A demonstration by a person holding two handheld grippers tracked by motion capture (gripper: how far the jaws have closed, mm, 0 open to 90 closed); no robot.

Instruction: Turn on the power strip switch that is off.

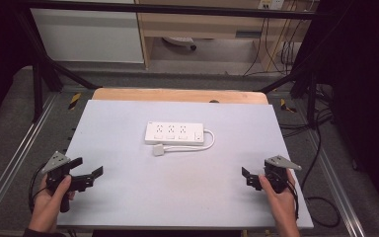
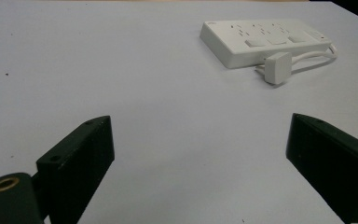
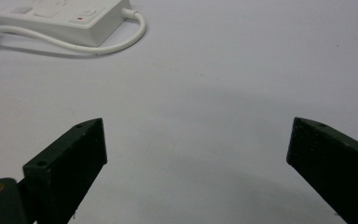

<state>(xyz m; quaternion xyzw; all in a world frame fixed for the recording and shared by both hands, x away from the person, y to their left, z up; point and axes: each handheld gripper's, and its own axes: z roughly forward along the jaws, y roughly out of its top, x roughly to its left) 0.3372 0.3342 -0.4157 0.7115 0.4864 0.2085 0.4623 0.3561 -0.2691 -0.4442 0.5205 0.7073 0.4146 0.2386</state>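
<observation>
Centrally, a white power strip (image 1: 174, 133) lies on the pale table (image 1: 128, 197), its cord (image 1: 208, 140) looped w/ plug (image 1: 159, 150) just in front. Left gripper (image 1: 88, 170) & right gripper (image 1: 247, 177) sit near the table's front corners, both w/ jaws wide apart, nothing between.

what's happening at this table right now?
A person holds a two-jaw gripper in each hand at the near edge of a pale table. The left gripper and the right gripper both have their jaws wide open and hold nothing. A white power strip lies near the middle of the table, its cable looped round to a white plug lying just in front of it. Neither gripper touches it.
</observation>
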